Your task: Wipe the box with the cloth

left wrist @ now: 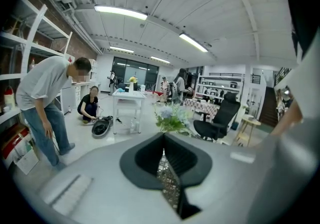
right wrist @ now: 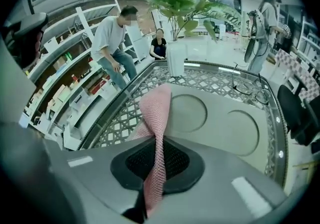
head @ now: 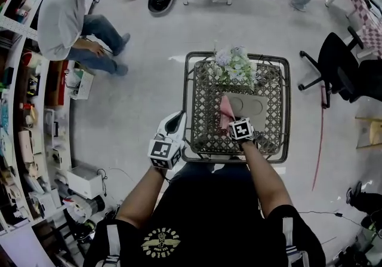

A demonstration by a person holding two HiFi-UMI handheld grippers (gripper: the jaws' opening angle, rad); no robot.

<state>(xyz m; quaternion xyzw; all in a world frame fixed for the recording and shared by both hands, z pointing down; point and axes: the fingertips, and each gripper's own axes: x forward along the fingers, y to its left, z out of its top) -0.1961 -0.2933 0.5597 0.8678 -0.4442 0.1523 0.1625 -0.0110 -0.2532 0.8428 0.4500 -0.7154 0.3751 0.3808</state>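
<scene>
One pink cloth (right wrist: 156, 113) clamped in right tongs (right wrist: 156, 160) above box (right wrist: 225, 123), left tongs (left wrist: 167, 170) together, empty, at 9 o'clock; wiping apparently all left to do.

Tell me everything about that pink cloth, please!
The pink cloth looks like soft, finely meshed fabric. It is bunched and twisted into a narrow strip, pinched between the shut right tongs and sticking up past them. It sits over the grey box's near edge on the lattice table; whether it touches the box is unclear.
</scene>
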